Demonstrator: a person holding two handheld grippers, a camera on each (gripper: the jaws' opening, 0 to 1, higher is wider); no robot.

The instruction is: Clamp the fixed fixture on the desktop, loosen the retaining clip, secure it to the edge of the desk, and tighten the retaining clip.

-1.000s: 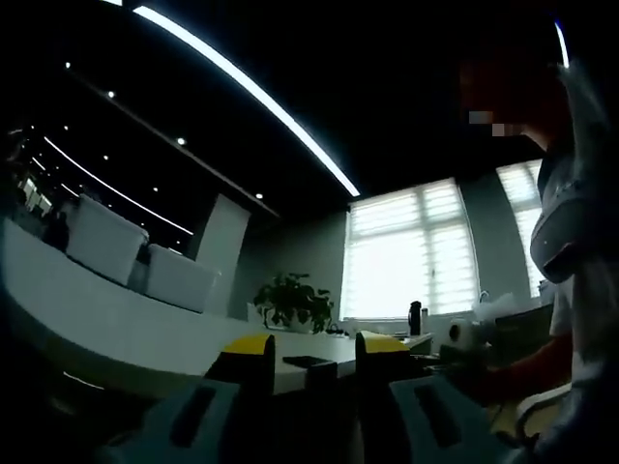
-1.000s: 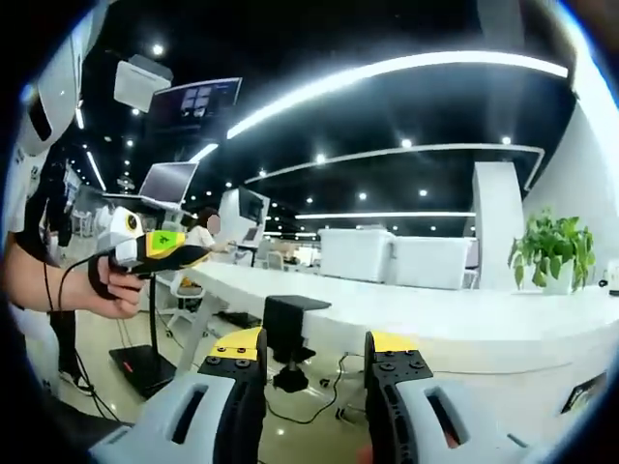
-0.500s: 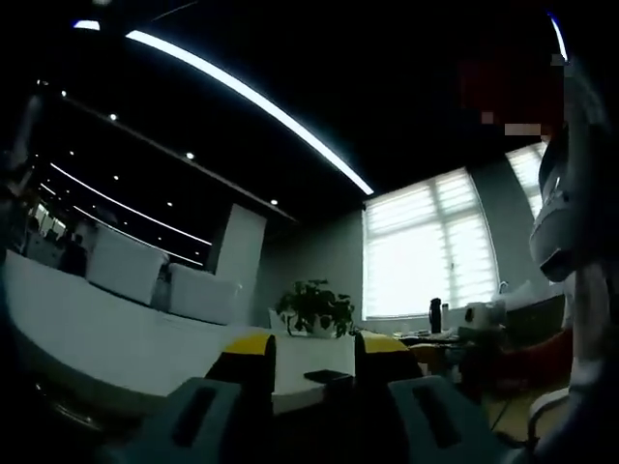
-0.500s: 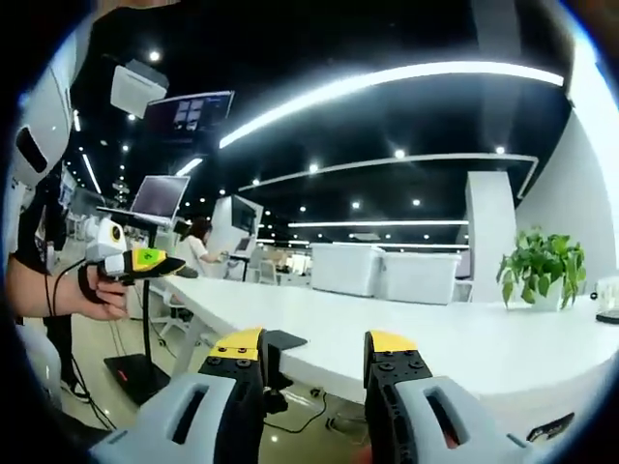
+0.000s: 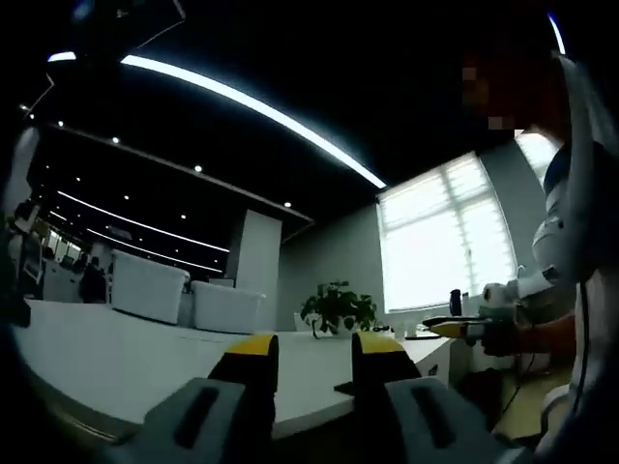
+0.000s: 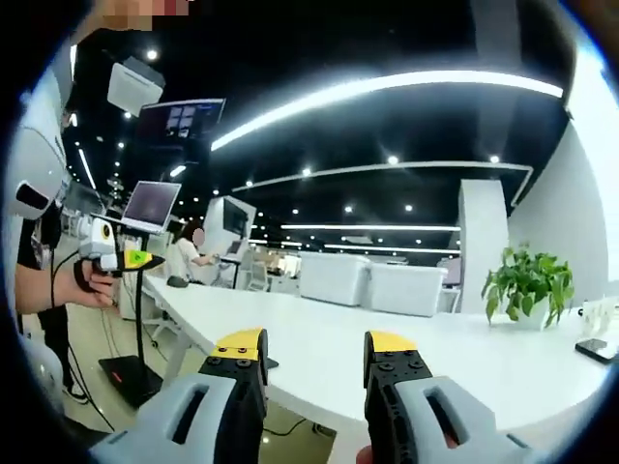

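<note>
Right gripper view: one white desk (image 6: 406, 353), one potted plant (image 6: 523, 286), both tools (image 6: 314, 360) apart, empty.

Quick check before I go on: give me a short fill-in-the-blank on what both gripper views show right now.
1. The right gripper has its jaws ____, with nothing between them.
2. The left gripper points across a long ____ desk.
3. Beside the window stands a potted ____.

Missing words: open; white; plant
</note>
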